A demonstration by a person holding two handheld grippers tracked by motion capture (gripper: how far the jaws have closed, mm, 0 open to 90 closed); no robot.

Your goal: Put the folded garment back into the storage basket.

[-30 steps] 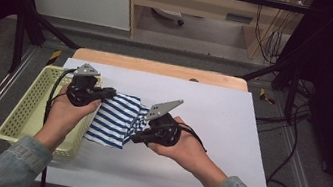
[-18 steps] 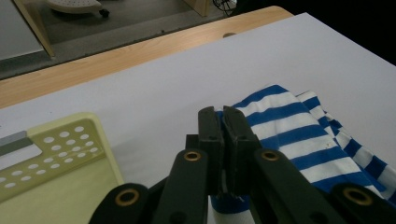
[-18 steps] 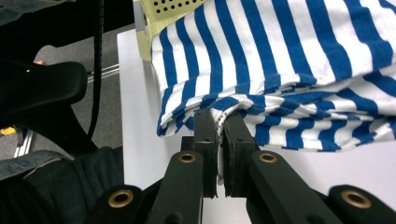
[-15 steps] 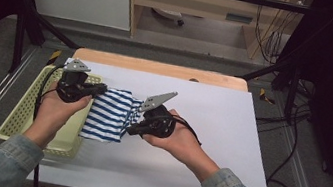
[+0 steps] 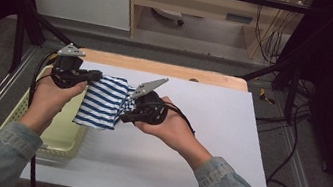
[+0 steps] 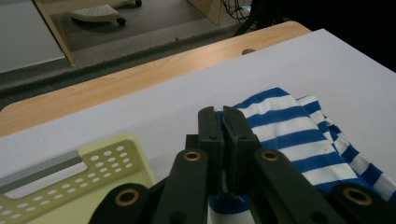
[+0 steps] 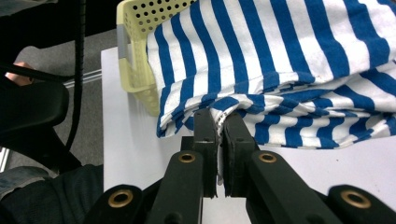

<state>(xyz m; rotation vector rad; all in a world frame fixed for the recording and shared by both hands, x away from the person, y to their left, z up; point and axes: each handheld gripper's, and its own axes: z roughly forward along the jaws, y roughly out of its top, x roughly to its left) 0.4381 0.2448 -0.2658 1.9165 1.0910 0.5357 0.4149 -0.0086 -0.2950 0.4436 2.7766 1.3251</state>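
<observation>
A blue-and-white striped cloth (image 5: 102,103) hangs folded between my two grippers, above the left part of the white table sheet (image 5: 229,134). My left gripper (image 5: 98,77) is shut on the cloth's upper left edge. My right gripper (image 5: 126,111) is shut on its right edge. In the left gripper view the jaws (image 6: 222,115) pinch a fold of the striped cloth (image 6: 299,140). In the right gripper view the jaws (image 7: 219,117) clamp a bunched edge of the cloth (image 7: 280,56), which hangs in front of the yellow basket (image 7: 140,28).
A pale yellow perforated basket (image 5: 54,131) stands at the table's left edge, partly under the cloth; its rim (image 6: 84,172) is beside the left jaws. A wooden strip (image 5: 168,69) runs along the far edge. Black frame legs and cables stand around the table.
Both hands have risen and shifted to the left and away from the person, carrying the striped cloth with them toward the basket. Both grips stay closed on it.
</observation>
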